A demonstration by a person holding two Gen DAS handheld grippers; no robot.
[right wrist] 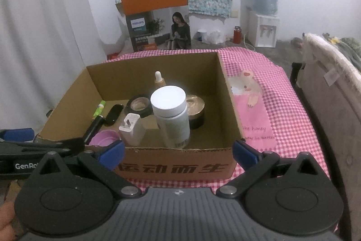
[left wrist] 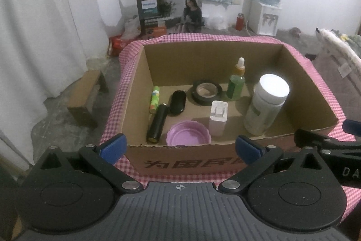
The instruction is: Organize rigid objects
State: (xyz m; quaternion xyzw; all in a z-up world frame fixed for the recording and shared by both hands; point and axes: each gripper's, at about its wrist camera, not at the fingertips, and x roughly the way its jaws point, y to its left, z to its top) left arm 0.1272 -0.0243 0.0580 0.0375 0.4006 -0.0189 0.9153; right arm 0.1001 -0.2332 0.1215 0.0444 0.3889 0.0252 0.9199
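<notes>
Cardboard box on checkered surface: holds white bottle, charger. Left tool, right tool: fingers apart, empty.

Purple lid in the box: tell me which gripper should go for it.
Left, probably. The purple lid lies at the box's near wall, almost centred between the open fingers of the left gripper. From the right gripper, also open, it sits far left, partly hidden behind the white charger.
</notes>
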